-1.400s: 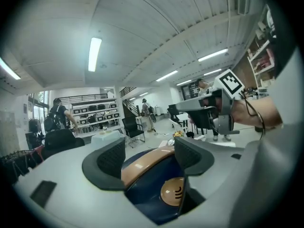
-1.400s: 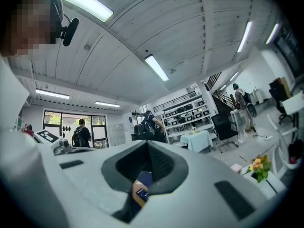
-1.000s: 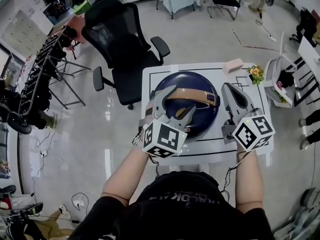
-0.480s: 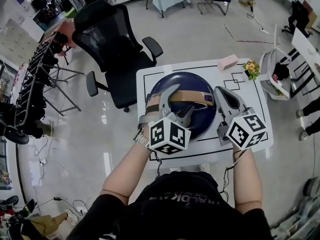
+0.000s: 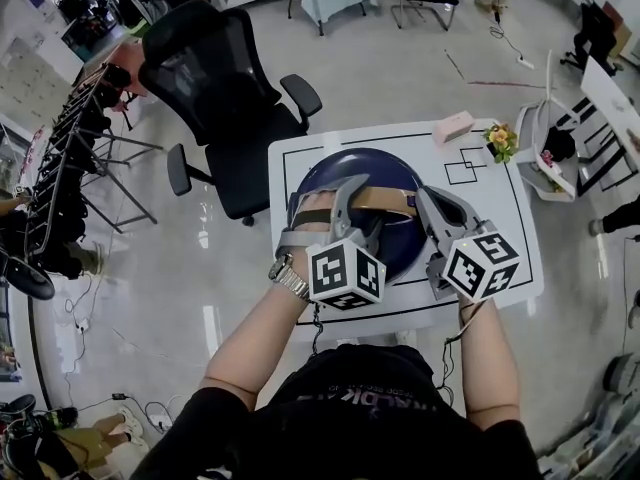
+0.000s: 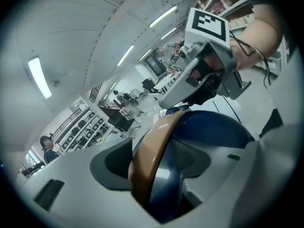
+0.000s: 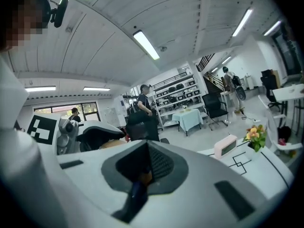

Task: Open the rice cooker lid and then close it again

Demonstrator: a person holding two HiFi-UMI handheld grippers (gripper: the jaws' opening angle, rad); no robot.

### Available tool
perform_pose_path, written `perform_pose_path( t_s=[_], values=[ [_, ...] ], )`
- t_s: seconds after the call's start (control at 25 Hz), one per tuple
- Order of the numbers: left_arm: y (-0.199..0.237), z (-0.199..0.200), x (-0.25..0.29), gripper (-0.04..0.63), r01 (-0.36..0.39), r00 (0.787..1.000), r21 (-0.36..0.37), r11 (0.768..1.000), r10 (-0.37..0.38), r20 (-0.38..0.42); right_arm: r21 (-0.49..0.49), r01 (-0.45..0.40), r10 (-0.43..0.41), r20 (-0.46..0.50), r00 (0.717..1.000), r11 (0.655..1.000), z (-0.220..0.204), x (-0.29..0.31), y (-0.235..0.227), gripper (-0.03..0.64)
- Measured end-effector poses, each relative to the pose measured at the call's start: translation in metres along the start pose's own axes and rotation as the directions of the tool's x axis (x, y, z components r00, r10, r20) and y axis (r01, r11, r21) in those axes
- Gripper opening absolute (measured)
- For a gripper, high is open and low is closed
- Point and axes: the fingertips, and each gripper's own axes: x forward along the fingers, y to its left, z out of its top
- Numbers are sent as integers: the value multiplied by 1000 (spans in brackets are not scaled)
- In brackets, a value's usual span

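Zero of two steps done, by the look of it: the lid (image 5: pixel 395 173) is still down. The left hand-held gripper (image 5: pixel 335 208) is spread, its jaws just been closing in, straddling the tan handle (image 6: pixel 152 156). The handle sits between the pads, with no firm pinch that I can see yet. The rice cooker (image 5: pixel 400 253) sits mid-desk (image 5: pixel 500 228), dark blue dome seated. The right hand-held gripper (image 5: pixel 428 203) is pressed together with nothing in it, at the cooker's right edge. Left to do: clamp handle, swing lid up, bring it back down.
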Motion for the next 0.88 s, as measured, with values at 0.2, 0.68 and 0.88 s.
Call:
perform_pose_path(
  t_s=[0.2, 0.68, 0.88],
  values=[
    [1, -1, 3, 235, -13, 1000, 45, 999, 14, -13, 15, -9, 9, 6, 1000, 1000, 0, 1, 0, 2],
    [2, -2, 7, 188, -99, 993, 165, 981, 109, -51, 25, -3, 2, 20, 1000, 1000, 0, 0, -1, 2],
    [3, -1, 7, 186, -94, 993, 154, 984, 104, -54, 27, 1, -1, 18, 1000, 1000, 0, -2, -1, 2]
  ],
)
